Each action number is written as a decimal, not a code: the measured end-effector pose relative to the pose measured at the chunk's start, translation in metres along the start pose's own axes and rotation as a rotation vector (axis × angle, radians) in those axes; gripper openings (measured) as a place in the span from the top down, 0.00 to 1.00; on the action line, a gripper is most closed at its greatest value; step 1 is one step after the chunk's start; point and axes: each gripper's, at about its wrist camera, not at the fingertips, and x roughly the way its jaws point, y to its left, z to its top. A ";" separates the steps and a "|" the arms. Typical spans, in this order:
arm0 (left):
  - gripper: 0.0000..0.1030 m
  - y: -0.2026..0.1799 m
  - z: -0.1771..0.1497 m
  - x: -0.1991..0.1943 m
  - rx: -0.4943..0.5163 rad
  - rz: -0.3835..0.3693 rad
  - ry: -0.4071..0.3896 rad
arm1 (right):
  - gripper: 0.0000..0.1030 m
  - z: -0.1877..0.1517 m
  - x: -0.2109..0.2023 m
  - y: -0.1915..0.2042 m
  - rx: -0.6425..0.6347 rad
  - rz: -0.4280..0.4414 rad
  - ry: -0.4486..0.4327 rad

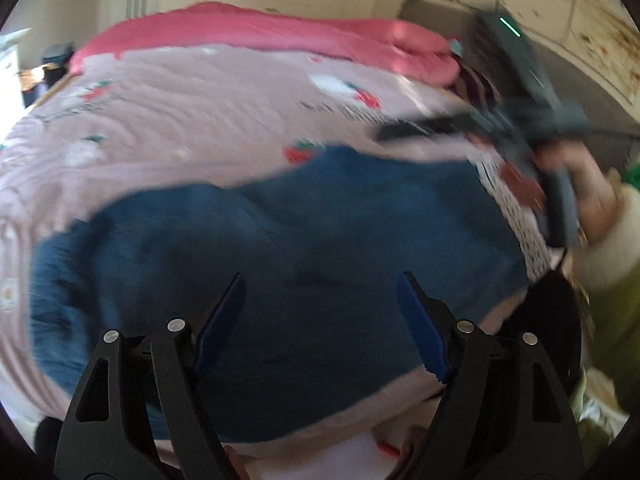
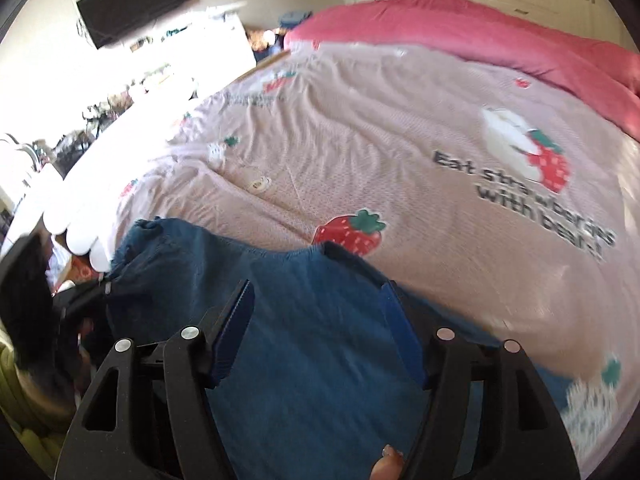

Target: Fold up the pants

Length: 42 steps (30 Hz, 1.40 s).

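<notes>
Pants [image 1: 280, 264], one pair in blue denim, lie spread across the near part of the bed, on top of a pink bedspread [image 1: 200, 104] printed with strawberries and bears. We count one pair only, and no other garment on the cover. In the right wrist view the same pants [image 2: 320, 360] fill the lower middle of the frame, with one edge running across near a printed strawberry [image 2: 350, 232].

We hold two grippers. Our left gripper [image 1: 320, 292] hangs over the denim with its two blue-padded fingers [image 1: 420, 332] well apart and nothing between them. Our right gripper [image 2: 316, 300] is likewise spread wide above the cloth, its two fingers [image 2: 236, 328] gripping nothing. From the left wrist view the right gripper [image 1: 400, 130] shows as a blurred dark shape at the right side, held in our right hand [image 1: 592, 208], above the bedspread beyond the far end of the pants; the blur hides its fingers there.

One deeper pink blanket [image 1: 280, 32] lies along the far side of the bed. One dark television [image 2: 134, 2] is mounted on the wall at upper left in the right wrist view. On the cover we read one line of lettering [image 2: 528, 196], "Eat strawberries with bear".
</notes>
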 end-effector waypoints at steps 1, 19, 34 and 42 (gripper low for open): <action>0.32 -0.007 -0.005 0.009 0.015 -0.008 0.022 | 0.37 0.004 0.008 0.002 -0.009 -0.003 0.021; 0.32 -0.022 -0.029 0.042 0.139 0.048 0.069 | 0.85 0.016 0.077 -0.008 0.000 -0.093 0.068; 0.20 -0.018 -0.005 0.011 0.119 -0.034 -0.028 | 0.38 -0.132 -0.145 -0.073 0.330 -0.299 -0.299; 0.18 -0.060 0.051 0.055 0.175 -0.109 0.015 | 0.38 -0.155 -0.140 -0.057 0.252 -0.260 -0.261</action>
